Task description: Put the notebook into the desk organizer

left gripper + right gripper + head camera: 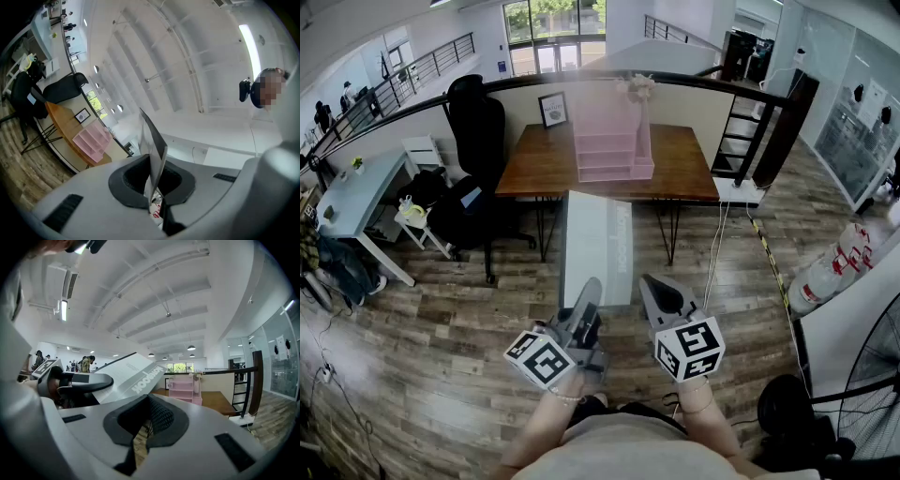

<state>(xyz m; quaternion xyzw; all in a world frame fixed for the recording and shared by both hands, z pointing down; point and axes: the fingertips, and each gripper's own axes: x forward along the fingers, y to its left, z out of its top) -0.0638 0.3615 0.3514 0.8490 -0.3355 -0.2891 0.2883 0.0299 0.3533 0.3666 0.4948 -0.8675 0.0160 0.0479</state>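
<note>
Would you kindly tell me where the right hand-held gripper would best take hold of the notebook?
Probably its right long edge near the close corner, coming in from the right: the notebook is thin and juts forward from the left hand-held gripper, and the right hand-held gripper sits just beside that edge.

An office loft: wooden desk (534, 167), swivel chair (478, 120), glass partitions (848, 131).

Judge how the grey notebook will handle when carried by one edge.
Probably fairly stiff: the notebook juts out flat, unsagging, from the left tool pinching one edge. Likely light, as that single edge grip holds it. Might pivot, gripped far off-centre.
</note>
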